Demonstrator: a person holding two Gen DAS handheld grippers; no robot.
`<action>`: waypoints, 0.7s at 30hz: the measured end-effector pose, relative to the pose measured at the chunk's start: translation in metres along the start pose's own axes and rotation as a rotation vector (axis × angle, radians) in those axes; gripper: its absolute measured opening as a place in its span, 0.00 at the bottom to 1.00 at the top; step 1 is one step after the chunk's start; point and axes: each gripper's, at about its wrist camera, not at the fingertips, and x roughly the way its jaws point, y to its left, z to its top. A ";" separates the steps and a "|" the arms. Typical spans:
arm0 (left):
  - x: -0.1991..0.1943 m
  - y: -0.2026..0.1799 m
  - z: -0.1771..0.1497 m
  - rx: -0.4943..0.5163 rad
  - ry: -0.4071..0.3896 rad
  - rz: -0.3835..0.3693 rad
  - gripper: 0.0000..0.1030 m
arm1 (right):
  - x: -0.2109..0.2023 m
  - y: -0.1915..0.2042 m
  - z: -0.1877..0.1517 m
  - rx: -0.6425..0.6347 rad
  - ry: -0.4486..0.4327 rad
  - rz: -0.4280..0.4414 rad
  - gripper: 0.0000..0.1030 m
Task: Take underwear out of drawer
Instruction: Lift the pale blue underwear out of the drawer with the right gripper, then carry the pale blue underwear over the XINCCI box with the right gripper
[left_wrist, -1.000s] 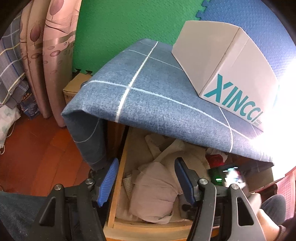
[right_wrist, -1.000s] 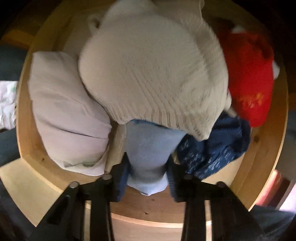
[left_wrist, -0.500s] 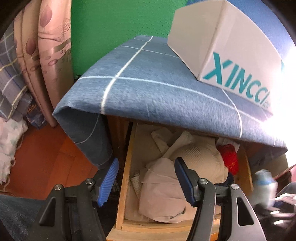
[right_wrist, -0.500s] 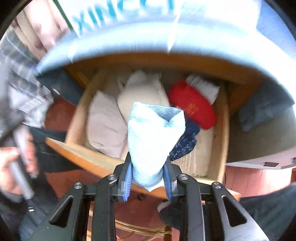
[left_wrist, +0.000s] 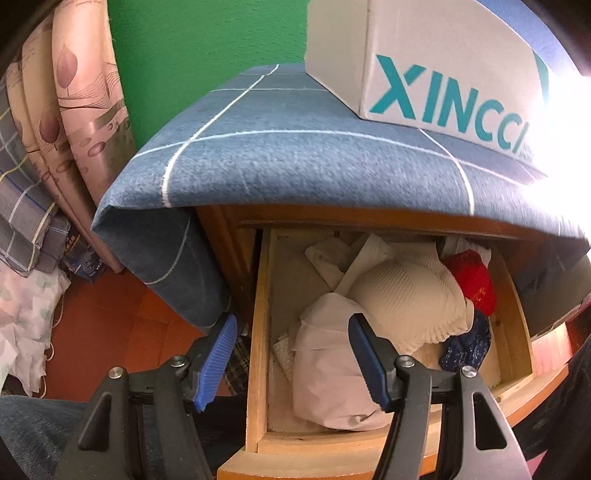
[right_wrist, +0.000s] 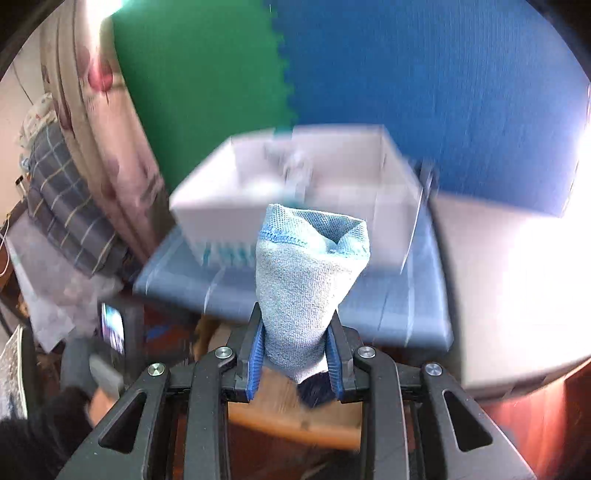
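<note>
The light blue knit underwear (right_wrist: 308, 284), rolled into a bundle with a stitched hem at its top, stands upright above and clear of the open wooden drawer (left_wrist: 257, 354), which lies pulled out and full of cream, pale grey, red and navy garments.

Green (left_wrist: 207, 48) and blue foam wall (right_wrist: 443, 92), wooden floor (left_wrist: 110, 317)

Both tongs, left (left_wrist: 291, 356) and right (right_wrist: 294, 356), had black triangular-cutout arms, silver screws and ribbed blue pads (left_wrist: 218, 356). The person wore blue jeans (left_wrist: 33, 428) and a dark sleeve (right_wrist: 33, 439).
</note>
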 end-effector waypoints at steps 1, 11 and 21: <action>0.000 0.000 -0.001 0.002 0.002 0.003 0.63 | -0.005 0.001 0.014 -0.006 -0.023 -0.010 0.26; 0.003 -0.008 -0.003 0.027 0.019 -0.022 0.63 | -0.017 -0.007 0.106 -0.028 -0.102 -0.093 0.26; 0.006 -0.019 -0.006 0.062 0.042 -0.054 0.63 | 0.029 -0.005 0.137 -0.061 -0.054 -0.178 0.26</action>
